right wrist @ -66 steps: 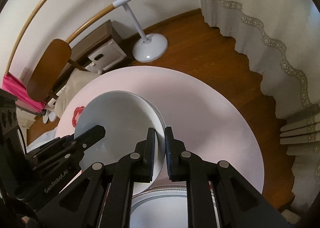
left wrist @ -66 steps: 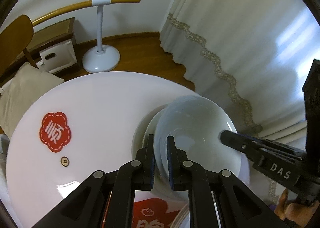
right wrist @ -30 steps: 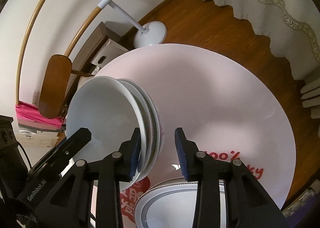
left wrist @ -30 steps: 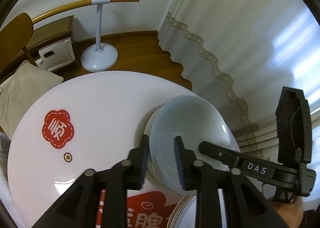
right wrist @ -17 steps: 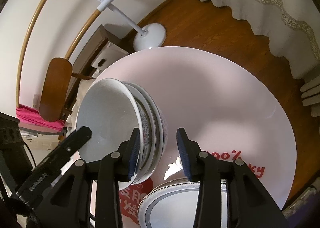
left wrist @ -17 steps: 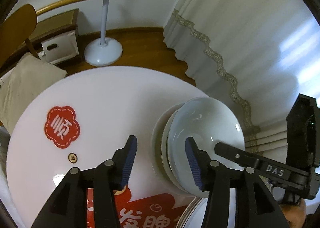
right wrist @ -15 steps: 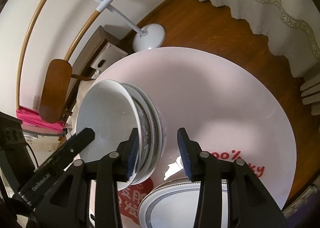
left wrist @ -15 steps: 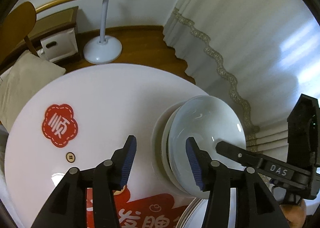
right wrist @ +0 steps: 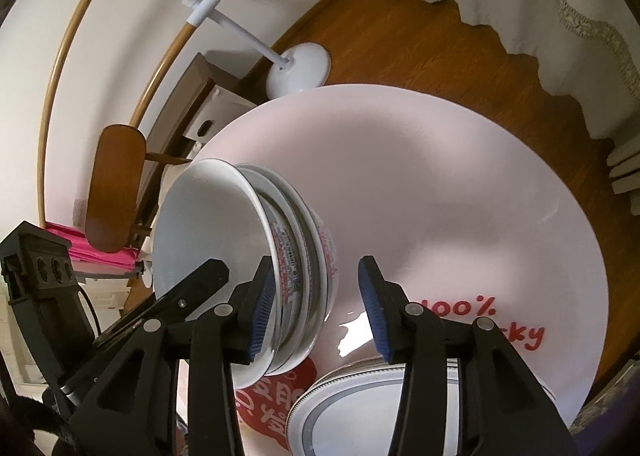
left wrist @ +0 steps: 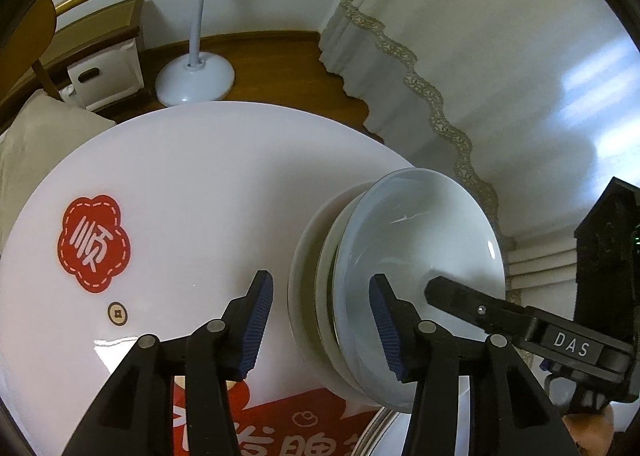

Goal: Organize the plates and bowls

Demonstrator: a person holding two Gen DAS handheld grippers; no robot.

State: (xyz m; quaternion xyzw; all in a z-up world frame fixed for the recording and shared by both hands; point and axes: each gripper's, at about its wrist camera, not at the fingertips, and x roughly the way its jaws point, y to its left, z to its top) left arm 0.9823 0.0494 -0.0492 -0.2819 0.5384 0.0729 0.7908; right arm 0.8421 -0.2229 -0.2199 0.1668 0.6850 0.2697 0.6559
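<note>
A stack of bowls stands on the round white table (left wrist: 200,176). Its top bowl (left wrist: 420,240) is plain white, and the lower bowls (right wrist: 316,256) carry red print. My left gripper (left wrist: 320,316) straddles the stack's left rim. Its jaws are closing, one pad inside the top bowl and the other clear of the stack, neither pressing. My right gripper (right wrist: 318,304) is open around the opposite rim of the top bowl (right wrist: 208,224), its right pad well apart from the stack. A finger (left wrist: 460,296) of the right gripper reaches into the bowl.
A plate with a grey band (right wrist: 360,408) lies on the table (right wrist: 440,176) just in front of the stack. Red stickers (left wrist: 94,244) mark the tabletop. Beyond the table are a white stand base (left wrist: 195,76), a wooden chair (right wrist: 116,192), a pillow (left wrist: 40,148) and curtains (left wrist: 480,56).
Both grippers were shut on the white bowl's rim. They have let go and opened, and the bowl now rests on the stack. The left gripper has sunk a little.
</note>
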